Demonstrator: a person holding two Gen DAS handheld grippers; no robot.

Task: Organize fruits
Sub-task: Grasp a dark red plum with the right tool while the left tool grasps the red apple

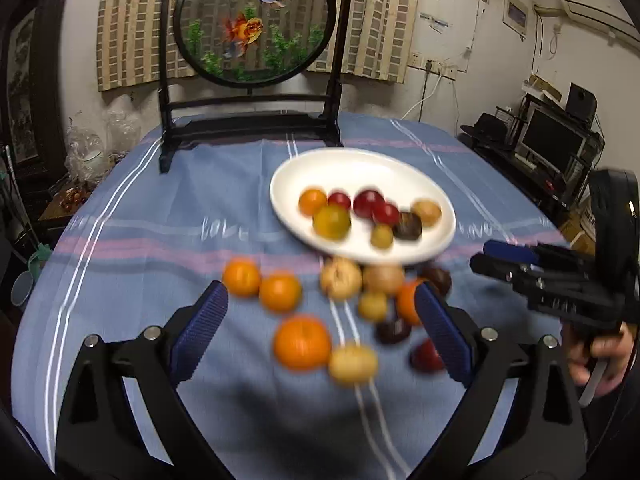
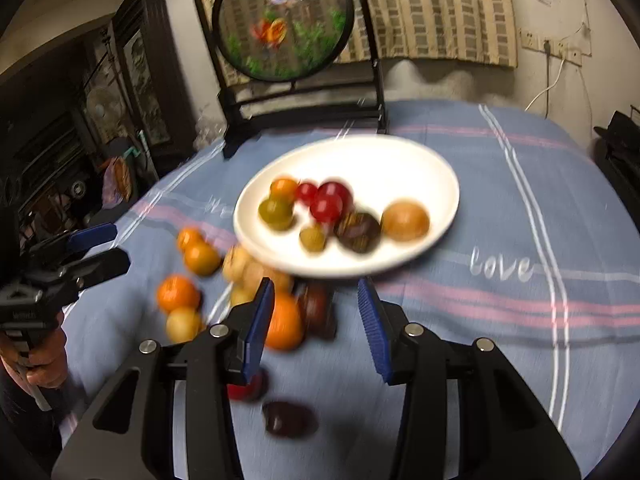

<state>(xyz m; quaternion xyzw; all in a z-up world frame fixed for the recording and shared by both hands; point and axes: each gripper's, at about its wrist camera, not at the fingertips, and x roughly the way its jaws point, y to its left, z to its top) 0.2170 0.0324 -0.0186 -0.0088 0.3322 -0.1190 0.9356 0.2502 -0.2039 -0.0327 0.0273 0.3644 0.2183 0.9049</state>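
Fruit is lying loose on the counter (image 1: 120, 248), directly ahead of my left claw (image 1: 320, 320), with more already resting on the white plate (image 1: 344, 164) beyond it. I am holding the left claw released and empty; the large orange (image 1: 302, 342) is sitting between its fingers, slightly ahead. My right claw (image 2: 316, 320) is also hanging released and empty, the loose fruit lying ahead and to its left. I am judging the left claw nearer. Being round, the orange has no long axis.
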